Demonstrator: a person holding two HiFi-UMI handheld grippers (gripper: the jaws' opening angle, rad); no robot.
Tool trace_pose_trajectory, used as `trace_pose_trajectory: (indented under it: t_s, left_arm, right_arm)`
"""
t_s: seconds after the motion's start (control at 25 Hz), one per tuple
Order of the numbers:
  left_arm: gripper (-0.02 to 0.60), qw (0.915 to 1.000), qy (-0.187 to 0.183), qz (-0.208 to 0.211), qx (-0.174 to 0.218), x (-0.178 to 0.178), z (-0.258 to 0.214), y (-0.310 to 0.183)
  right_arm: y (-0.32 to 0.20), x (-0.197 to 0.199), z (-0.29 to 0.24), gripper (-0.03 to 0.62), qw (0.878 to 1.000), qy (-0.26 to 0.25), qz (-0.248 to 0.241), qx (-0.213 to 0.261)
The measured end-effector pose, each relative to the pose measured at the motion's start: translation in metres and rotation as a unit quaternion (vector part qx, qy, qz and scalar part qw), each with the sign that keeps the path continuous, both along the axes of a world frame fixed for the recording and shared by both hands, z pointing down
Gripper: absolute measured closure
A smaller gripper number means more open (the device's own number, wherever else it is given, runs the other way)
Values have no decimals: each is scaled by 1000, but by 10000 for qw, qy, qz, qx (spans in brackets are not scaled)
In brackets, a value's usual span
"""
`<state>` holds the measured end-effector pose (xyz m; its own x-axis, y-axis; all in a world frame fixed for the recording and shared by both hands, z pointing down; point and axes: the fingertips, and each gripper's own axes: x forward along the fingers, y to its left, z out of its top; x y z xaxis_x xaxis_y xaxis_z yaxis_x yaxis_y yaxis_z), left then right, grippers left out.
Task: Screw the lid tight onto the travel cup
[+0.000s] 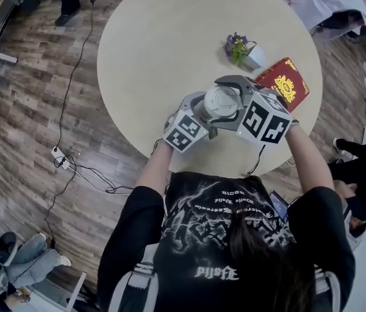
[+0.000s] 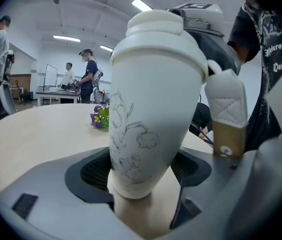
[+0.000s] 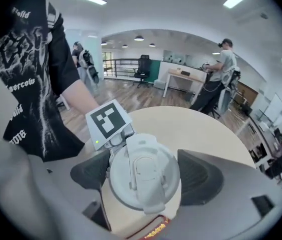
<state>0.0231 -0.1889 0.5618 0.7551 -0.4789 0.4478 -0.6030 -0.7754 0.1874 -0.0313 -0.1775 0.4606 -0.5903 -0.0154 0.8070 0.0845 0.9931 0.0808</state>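
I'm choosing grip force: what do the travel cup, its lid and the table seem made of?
The travel cup: perhaps ceramic or coated metal; smooth off-white wall, soft sheen, fine line-drawn flower. The lid: likely moulded plastic, matte white, with a hinged flip tab. The table: probably laminate or painted wood; even pale beige, no grain showing.

Round beige table (image 1: 156, 38) beneath the left gripper (image 2: 143, 184) and the right gripper (image 3: 141, 176). Wood-plank floor (image 1: 26, 109) on all sides of it. Off to the left gripper's left, black cables (image 1: 72, 70) and a white power strip (image 1: 58, 153) lie on the planks. Ahead of the left gripper: white wall, a desk (image 2: 55, 90), ceiling strip lights (image 2: 141, 4) lit. Ahead of the right gripper: dark railing (image 3: 123, 63), dark office chair (image 3: 144, 66), pale desk (image 3: 186, 76).
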Motion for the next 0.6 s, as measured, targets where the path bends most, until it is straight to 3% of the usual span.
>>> trace_pose_trajectory:
  t_s: [0.32, 0.6]
  left_arm:
    - [194, 9996, -29, -289, 47, -1, 0, 0]
    - [193, 9986, -105, -511, 102, 1, 3, -3]
  right_arm:
    - [-8, -1, -4, 166, 9851, -679, 1580, 35]
    - [-13, 1, -4, 164, 9728, -852, 2148, 171]
